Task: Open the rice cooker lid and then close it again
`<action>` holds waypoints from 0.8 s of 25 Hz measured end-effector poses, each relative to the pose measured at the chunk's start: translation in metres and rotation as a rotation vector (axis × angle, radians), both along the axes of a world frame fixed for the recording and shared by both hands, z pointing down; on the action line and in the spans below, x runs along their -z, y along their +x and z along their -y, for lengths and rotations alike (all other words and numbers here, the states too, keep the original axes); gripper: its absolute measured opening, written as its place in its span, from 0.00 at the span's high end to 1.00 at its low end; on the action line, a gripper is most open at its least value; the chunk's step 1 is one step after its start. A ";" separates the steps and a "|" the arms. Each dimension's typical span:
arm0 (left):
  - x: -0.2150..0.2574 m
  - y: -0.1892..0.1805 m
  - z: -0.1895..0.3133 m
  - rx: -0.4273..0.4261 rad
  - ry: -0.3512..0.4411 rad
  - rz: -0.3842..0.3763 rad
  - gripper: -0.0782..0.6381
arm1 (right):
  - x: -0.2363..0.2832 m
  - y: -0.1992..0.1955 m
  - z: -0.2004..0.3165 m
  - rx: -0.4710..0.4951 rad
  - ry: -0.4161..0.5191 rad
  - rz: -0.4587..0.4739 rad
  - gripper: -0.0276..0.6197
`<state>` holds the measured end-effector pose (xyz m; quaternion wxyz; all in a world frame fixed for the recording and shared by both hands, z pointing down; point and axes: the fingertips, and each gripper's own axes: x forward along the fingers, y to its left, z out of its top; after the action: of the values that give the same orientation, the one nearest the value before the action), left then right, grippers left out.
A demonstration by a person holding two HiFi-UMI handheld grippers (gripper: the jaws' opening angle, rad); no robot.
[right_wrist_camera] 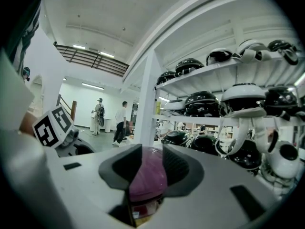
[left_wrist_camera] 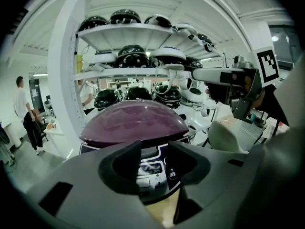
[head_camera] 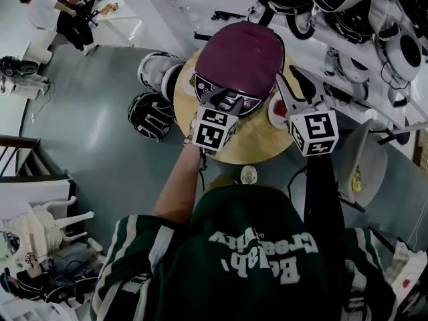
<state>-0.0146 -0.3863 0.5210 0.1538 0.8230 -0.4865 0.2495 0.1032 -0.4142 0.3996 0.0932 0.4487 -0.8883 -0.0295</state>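
Note:
The rice cooker [head_camera: 241, 55] with its maroon domed lid down stands on a round wooden table [head_camera: 257, 146]. My left gripper [head_camera: 227, 100] is at the cooker's front, just above the control panel [left_wrist_camera: 152, 168]. Its jaws stand apart with nothing between them; in the left gripper view [left_wrist_camera: 155, 159] the panel and lid [left_wrist_camera: 136, 123] show through the gap. My right gripper [head_camera: 289, 80] hangs beside the cooker's right flank, touching nothing. A narrow gap shows between its jaws [right_wrist_camera: 152, 163], with the maroon cooker [right_wrist_camera: 147, 178] beyond it.
A small red-and-white dish [head_camera: 274, 110] lies on the table by the right gripper. Helmets fill the shelves [head_camera: 348, 12] behind the table; two more helmets [head_camera: 150, 116] lie on the floor to the left. A chair [head_camera: 364, 159] stands at the right. People [head_camera: 40, 9] stand far off.

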 end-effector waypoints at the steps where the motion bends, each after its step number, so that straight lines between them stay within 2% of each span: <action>1: 0.000 0.000 0.000 0.000 0.001 0.001 0.64 | 0.002 0.000 0.000 0.000 0.002 0.001 0.74; 10: 0.000 0.004 0.000 -0.007 0.009 0.025 0.61 | 0.008 0.004 0.002 0.000 0.013 0.007 0.74; 20: 0.000 0.002 -0.002 -0.011 -0.003 -0.016 0.62 | 0.014 0.004 -0.002 -0.011 0.021 0.026 0.74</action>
<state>-0.0122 -0.3844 0.5210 0.1574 0.8276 -0.4802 0.2444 0.1073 -0.4127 0.3856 0.0768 0.4549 -0.8866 -0.0325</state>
